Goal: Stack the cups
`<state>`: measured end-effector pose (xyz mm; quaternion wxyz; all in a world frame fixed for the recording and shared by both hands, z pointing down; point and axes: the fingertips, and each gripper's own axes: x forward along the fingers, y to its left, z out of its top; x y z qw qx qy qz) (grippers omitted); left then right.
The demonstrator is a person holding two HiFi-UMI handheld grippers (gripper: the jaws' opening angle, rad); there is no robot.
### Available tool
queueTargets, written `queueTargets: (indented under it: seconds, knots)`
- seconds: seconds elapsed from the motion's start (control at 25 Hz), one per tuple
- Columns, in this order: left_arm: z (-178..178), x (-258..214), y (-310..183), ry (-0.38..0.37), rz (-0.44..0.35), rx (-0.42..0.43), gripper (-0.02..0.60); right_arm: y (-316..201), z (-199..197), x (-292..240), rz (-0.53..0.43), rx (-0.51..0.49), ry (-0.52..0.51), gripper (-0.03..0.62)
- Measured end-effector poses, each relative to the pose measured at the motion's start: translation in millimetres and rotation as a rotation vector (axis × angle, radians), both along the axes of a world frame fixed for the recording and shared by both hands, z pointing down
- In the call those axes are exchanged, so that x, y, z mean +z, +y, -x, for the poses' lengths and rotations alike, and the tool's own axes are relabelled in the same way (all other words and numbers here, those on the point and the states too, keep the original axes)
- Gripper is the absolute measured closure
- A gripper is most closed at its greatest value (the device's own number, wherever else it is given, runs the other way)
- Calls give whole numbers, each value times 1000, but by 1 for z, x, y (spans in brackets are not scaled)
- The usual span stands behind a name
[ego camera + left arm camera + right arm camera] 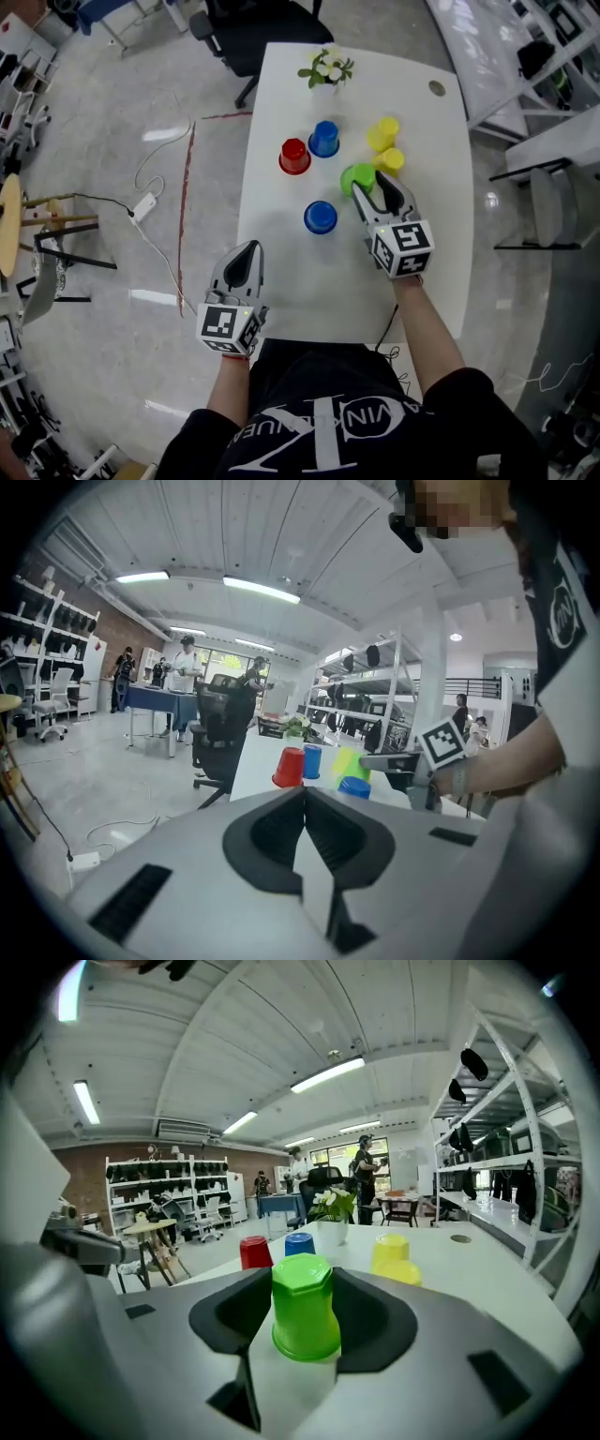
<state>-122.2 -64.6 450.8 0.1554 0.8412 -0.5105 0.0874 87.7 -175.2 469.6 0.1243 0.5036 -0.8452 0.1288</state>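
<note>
Several upside-down cups stand on the white table (281, 253): a red cup (294, 156), a blue cup (324, 139), a second blue cup (320, 217) nearer me, and two yellow cups (383, 133) (390, 161) close together. My right gripper (369, 186) is shut on the green cup (354, 175), which stands between its jaws in the right gripper view (305, 1307), with both jaws against its sides. My left gripper (246, 249) rests at the table's near left edge, shut and empty, pointing at the cups (305, 803).
A small white pot of flowers (327, 71) stands at the table's far end, with a round cable hole (436, 88) at the far right. A black office chair (253, 28) stands beyond the table. A cable and adapter (145, 204) lie on the floor to the left.
</note>
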Motion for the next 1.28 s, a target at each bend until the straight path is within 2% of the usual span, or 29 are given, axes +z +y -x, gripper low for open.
queueTargets:
  seconds: [0.12, 0.28, 0.96, 1.04, 1.12, 1.2, 1.28]
  knots:
    - [-6, -2, -4, 12, -6, 15, 577, 41, -7, -2, 25, -12, -23, 382]
    - [-16, -7, -8, 18, -16, 41, 577, 72, -3, 23, 67, -27, 6, 384]
    - [-21, -2, -6, 23, -3, 48, 577, 84, 10, 26, 75, -46, 28, 377]
    - [-22, -2, -5, 27, 1, 47, 577, 84, 9, 23, 71, -48, -15, 340]
    - [-22, -3, -5, 31, 2, 47, 577, 83, 5, 11, 49, -51, -114, 257]
    - [-21, -3, -5, 32, 3, 45, 577, 75, -6, -6, 17, -40, -198, 233]
    - [-21, -3, -5, 33, 7, 41, 577, 61, -24, -18, -7, -5, -224, 235]
